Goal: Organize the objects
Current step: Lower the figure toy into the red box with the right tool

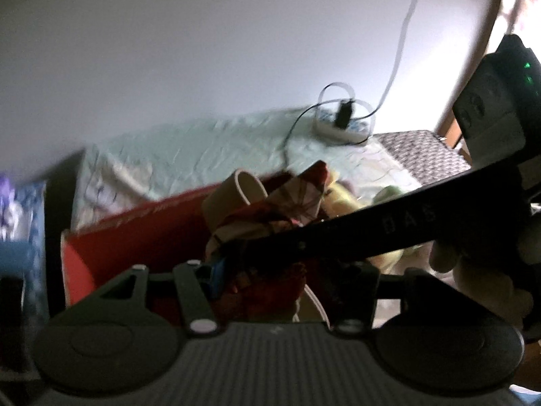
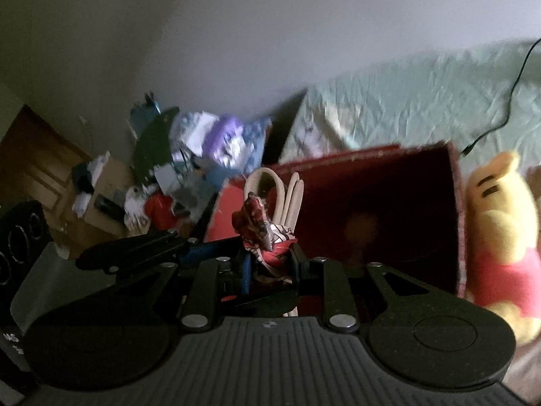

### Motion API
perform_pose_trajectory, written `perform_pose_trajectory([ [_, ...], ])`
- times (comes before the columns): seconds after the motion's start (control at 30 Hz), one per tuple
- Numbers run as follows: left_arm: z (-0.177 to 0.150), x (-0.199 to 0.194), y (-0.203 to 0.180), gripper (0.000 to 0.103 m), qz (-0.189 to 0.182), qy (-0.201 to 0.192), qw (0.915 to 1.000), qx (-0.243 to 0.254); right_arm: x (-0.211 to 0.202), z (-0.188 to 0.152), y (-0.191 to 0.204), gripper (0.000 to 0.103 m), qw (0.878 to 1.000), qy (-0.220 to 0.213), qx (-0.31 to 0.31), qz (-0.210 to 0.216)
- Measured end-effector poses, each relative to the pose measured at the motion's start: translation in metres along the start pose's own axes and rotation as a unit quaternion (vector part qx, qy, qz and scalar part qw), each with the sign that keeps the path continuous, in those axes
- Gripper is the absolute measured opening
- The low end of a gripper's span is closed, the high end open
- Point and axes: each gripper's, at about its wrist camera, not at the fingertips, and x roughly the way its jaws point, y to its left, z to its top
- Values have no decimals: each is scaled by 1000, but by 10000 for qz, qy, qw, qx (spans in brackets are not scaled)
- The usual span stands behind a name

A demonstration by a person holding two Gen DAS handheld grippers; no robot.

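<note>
Right gripper (image 2: pixel 270 264) pinches patterned cloth (image 2: pixel 262 226) over red box (image 2: pixel 372 203); left gripper (image 1: pixel 267 270) grip unclear, blocked by right gripper; yellow bear (image 2: pixel 500 223) at 3 o'clock.

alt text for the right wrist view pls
The right gripper has its jaws shut on a red patterned cloth at the edge of an open red box. A yellow stuffed bear sits right of the box, by a green bedsheet.

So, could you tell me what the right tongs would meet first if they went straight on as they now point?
The right tongs are shut on a patterned cloth; going on, they'd likely carry it against the beige straps, then into the red box. Depth is unclear.
</note>
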Motion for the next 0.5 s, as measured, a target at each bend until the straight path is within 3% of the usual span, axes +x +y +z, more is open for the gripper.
perform_pose_trajectory([
  [0.17, -12, 37, 23, 54, 418, 464, 9980, -136, 45, 4, -5, 25, 9989, 437, -55, -165],
  [0.33, -20, 69, 47, 54, 580, 892, 9939, -302, 80, 5, -13, 25, 9963, 806, -106, -290],
  [0.5, -26, 88, 60, 61, 746, 1271, 9883, -395, 105, 7, -19, 25, 9922, 1144, -189, -460],
])
